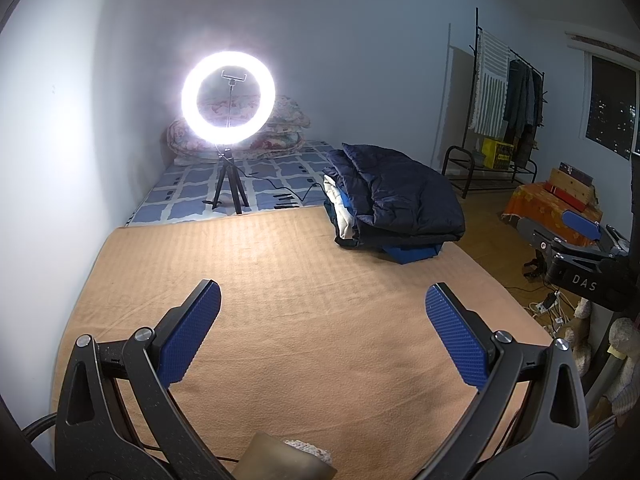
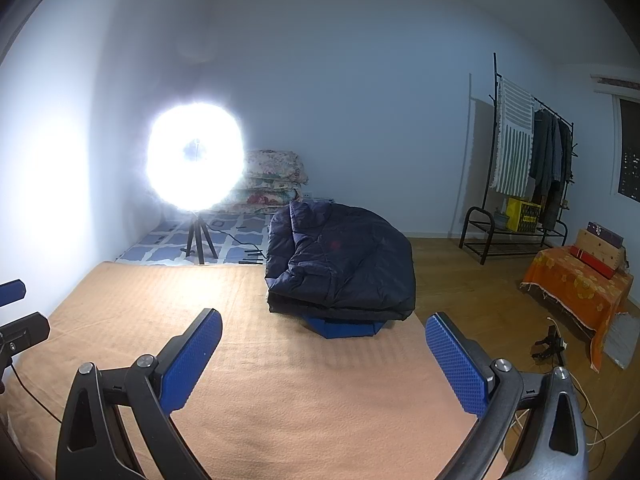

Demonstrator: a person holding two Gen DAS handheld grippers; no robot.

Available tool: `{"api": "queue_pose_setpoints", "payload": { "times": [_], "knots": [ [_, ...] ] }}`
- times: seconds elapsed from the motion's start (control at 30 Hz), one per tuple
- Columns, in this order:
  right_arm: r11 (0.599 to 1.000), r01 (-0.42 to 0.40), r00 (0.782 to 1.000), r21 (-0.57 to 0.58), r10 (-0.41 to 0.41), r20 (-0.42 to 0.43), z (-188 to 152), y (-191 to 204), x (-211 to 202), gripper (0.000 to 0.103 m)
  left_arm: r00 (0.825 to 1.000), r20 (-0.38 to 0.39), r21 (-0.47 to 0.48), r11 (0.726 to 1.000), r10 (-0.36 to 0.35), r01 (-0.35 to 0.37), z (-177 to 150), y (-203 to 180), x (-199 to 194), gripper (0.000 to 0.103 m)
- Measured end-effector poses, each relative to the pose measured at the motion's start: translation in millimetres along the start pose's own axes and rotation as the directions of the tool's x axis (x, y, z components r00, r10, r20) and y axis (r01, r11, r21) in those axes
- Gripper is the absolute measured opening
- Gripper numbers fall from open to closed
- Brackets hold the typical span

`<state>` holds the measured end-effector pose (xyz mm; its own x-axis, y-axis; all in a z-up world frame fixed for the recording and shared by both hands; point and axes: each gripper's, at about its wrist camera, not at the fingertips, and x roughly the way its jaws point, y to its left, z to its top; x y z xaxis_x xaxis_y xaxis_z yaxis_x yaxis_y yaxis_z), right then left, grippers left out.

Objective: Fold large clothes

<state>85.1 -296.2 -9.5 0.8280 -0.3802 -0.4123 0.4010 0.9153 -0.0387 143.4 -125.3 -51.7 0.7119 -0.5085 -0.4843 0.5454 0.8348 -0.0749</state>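
Observation:
A folded dark navy puffer jacket (image 1: 404,196) tops a pile of folded clothes, with a white garment (image 1: 340,212) and a blue one (image 1: 412,252) under it, at the far right of the orange blanket (image 1: 280,280). The pile also shows in the right wrist view (image 2: 340,264). My left gripper (image 1: 322,320) is open and empty above the blanket, well short of the pile. My right gripper (image 2: 324,350) is open and empty, just in front of the pile. It also shows at the right edge of the left wrist view (image 1: 584,236).
A lit ring light on a tripod (image 1: 228,96) stands behind the blanket on a blue checked mattress (image 1: 256,184), with folded floral quilts (image 1: 280,128) behind. A clothes rack (image 1: 504,112), a yellow crate (image 1: 498,152) and an orange-covered box (image 2: 576,280) stand on the wooden floor right. Cables lie there.

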Motion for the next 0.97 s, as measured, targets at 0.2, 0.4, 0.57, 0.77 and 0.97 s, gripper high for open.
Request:
{"api": "queue_pose_setpoints", "payload": {
  "times": [0.2, 0.4, 0.57, 0.77, 0.97],
  "knots": [
    [1.0, -0.002, 1.0, -0.001, 0.002, -0.002, 0, 0, 0, 0.103, 1.0, 0.001, -0.002, 1.0, 0.0, 0.0, 0, 0, -1, 0.103],
    [1.0, -0.001, 1.0, 0.005, 0.001, -0.005, -1, -2, 0, 0.103, 1.0, 0.003, 0.005, 1.0, 0.001, -0.001, 0, 0, -1, 0.103],
    [1.0, -0.004, 1.0, 0.009, 0.004, -0.009, -1, -3, 0, 0.103, 1.0, 0.01, 0.024, 1.0, 0.02, -0.02, 1, -7, -5, 0.103],
    [1.0, -0.006, 1.0, 0.0, 0.006, -0.01, -2, 0, 0, 0.103, 0.999, 0.022, 0.032, 0.998, 0.046, -0.047, 0, -11, -8, 0.103],
    [1.0, -0.004, 1.0, -0.011, 0.003, -0.01, -3, 0, 2, 0.103, 0.993, 0.072, 0.066, 0.992, 0.099, -0.104, -3, -16, -13, 0.103]
  ]
}}
